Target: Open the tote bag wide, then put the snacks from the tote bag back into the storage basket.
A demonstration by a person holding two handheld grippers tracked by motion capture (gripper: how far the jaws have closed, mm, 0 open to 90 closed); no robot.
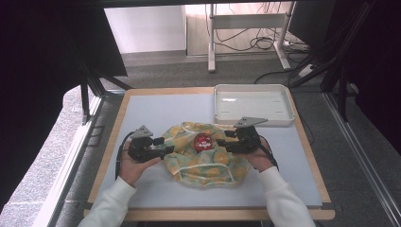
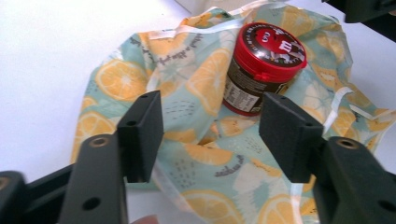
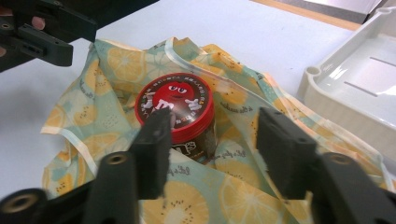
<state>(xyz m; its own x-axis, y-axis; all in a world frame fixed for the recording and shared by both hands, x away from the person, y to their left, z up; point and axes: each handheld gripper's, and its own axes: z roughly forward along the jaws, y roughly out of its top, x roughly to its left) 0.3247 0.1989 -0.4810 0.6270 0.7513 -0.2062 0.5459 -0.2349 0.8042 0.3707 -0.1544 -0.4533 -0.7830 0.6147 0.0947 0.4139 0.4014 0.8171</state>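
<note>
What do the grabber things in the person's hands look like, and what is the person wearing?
Each hand holds a chunky black tool. The left gripper and right gripper each have two flat, blocky black jaws with round screw holes. Each carries a grey three-cornered plate on top and trails a black cable. The person wears white long sleeves.

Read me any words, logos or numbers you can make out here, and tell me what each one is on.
"m": large white letter on the red lid of the brown jar; the small print ringing the lid is too blurred to read.
Jar's side label: fine print, too small to read.
Lemon-print cloth: short cursive phrases between the lemon slices, too blurred to read.
White tray: no text.
</note>
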